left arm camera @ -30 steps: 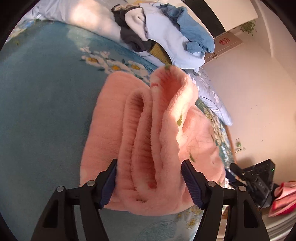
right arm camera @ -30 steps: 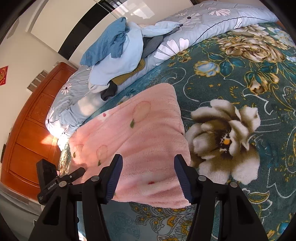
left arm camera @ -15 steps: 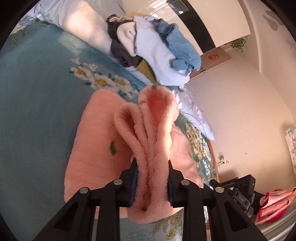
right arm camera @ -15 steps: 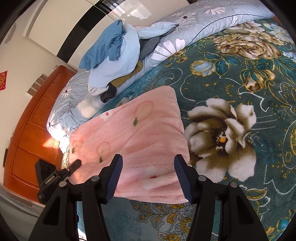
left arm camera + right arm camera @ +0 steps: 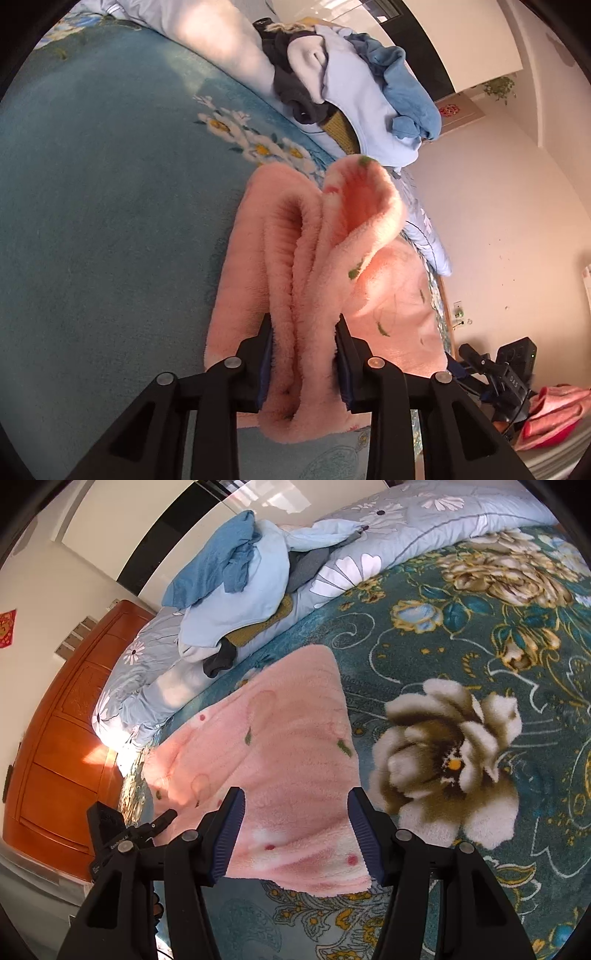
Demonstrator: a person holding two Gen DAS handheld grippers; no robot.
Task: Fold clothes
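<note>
The left tool (image 5: pixel 303 345) is narrow, opening slightly, pads pressing bunched folds of the pink garment (image 5: pixel 332 258). The right tool (image 5: pixel 295 830) stands wide above the garment's near edge, gripping nothing.

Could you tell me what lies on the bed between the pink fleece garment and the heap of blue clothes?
Only bare floral blanket separates the pink fleece garment from the heap of blue clothes, seen in the right wrist view.

Pink garment (image 5: pixel 325 280): fuzzy fleece (thick pile); bedspread (image 5: pixel 461 657) plush; cabinet (image 5: pixel 62 738) seemingly glossy wood.
</note>
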